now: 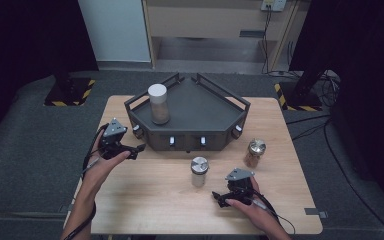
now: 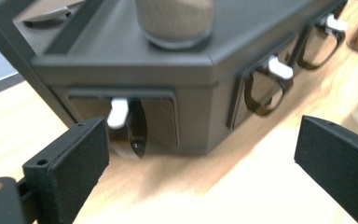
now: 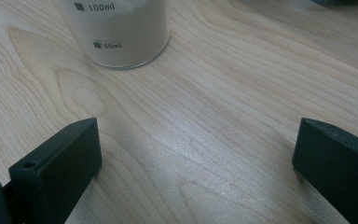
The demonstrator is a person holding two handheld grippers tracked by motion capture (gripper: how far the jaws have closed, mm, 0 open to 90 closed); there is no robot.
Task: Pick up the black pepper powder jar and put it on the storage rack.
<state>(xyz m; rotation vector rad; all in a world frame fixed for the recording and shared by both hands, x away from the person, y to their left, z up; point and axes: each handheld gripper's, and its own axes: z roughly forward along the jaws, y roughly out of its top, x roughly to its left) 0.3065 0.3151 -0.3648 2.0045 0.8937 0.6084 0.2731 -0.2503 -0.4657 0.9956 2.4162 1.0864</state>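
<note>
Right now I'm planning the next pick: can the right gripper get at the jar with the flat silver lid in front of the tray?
Probably yes. The right gripper is open, and bare table lies between it and the jar.

Lab: black curtains (image 1: pixel 25 40), hazard-taped stands (image 1: pixel 70 92)

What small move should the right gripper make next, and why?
Probably ease the right gripper forward toward the silver-lidded jar. Its jaws stand wide open with nothing between them, and in the right gripper view the jar stands just ahead on the wooden table.
</note>
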